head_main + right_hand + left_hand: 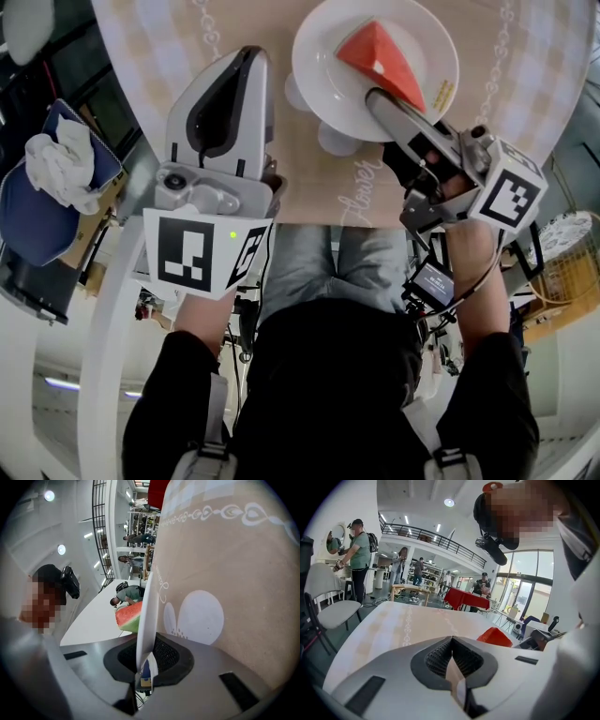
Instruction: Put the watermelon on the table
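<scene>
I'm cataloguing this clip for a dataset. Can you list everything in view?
watermelon slice: one, red with green rind, on the plate
plate: one, white, over the table, rim gripped
table: one, round, beige cloth with white patterns, below both grippers
crumpled cloth: one, white, on a blue cushion left of the table
chair: one, white, beside the table
red-covered table: one, far back in the hall
bystanders: several, in the background
left gripper: grey, jaws together, empty, above the table
right gripper: grey, shut on the plate's rim
</scene>
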